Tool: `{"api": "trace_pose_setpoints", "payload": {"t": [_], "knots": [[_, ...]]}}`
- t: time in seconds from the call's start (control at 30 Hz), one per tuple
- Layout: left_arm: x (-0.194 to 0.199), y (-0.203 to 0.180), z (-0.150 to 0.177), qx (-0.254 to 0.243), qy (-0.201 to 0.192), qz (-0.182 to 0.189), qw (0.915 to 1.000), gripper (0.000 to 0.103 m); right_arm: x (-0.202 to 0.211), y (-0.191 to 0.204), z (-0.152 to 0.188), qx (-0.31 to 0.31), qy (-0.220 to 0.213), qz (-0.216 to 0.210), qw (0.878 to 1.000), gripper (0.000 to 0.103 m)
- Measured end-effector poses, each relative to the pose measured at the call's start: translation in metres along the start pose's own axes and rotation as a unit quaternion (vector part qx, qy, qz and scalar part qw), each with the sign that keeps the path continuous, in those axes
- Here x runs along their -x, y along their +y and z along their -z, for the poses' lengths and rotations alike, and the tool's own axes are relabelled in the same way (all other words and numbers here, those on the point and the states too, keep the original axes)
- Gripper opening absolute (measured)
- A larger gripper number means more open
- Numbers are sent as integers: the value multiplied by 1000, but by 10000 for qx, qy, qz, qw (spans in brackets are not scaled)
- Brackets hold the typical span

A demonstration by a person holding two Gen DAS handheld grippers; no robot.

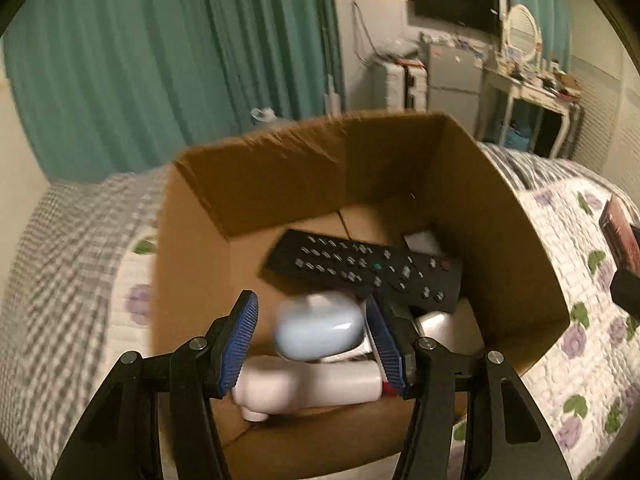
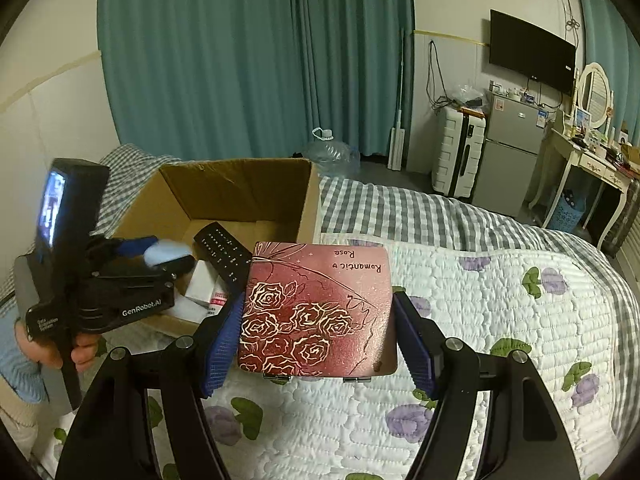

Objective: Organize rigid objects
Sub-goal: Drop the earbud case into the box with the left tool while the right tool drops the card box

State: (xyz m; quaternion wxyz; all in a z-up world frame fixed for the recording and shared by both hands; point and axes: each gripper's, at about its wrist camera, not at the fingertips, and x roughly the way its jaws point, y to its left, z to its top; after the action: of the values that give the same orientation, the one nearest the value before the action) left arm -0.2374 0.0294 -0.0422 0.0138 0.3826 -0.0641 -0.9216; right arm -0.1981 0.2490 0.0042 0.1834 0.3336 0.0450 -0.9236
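An open cardboard box (image 1: 516, 248) sits on the bed; it also shows in the right wrist view (image 2: 240, 188). Inside lie a black remote (image 1: 360, 268), a white tube-shaped bottle (image 1: 304, 390) and small white boxes (image 2: 204, 284). My left gripper (image 1: 312, 340) hangs open over the box; a blurred pale blue oval case (image 1: 316, 330) is between its fingers, apart from the left pad. My right gripper (image 2: 318, 344) is shut on a red tin with rose drawings (image 2: 320, 304), held above the quilt to the right of the box.
The bed has a white quilt with purple flowers (image 2: 500, 320) and a grey checked sheet (image 2: 400, 208). Teal curtains (image 2: 240, 60), a water jug (image 2: 332, 152), a suitcase, a small fridge (image 2: 508, 152) and a dressing table (image 2: 588, 160) stand behind.
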Motion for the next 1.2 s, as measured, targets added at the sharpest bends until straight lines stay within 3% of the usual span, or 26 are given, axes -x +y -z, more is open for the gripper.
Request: {"api": "trace_pose_setpoints", "payload": {"t": [0.3,0.47,0.63,0.73,0.77,0.97,1.2], "knots": [[52,44,-8,379,-433,63,9983,65,2,30,-38,144,-167,-217,9995,71],[64,73,-12,566,-654,-75,9962,67,-64,62,-75,310,238,-398,9984,71],[53,80,-11,402,-759,-215,9961,67,-119,76,-80,337,833,-280,9956,71],[46,78,-7,347,-758,-212,9963,67,-128,74,-76,329,853,-77,9958,77],[45,78,-7,343,-762,-176,9963,67,-125,71,-75,297,790,-85,9964,82],[63,69,-6,366,-756,-164,9963,67,-66,64,-75,333,355,146,9987,82],[162,53,-14,354,-1465,-355,9879,71,48,65,-89,455,-340,350,9978,89]]}}
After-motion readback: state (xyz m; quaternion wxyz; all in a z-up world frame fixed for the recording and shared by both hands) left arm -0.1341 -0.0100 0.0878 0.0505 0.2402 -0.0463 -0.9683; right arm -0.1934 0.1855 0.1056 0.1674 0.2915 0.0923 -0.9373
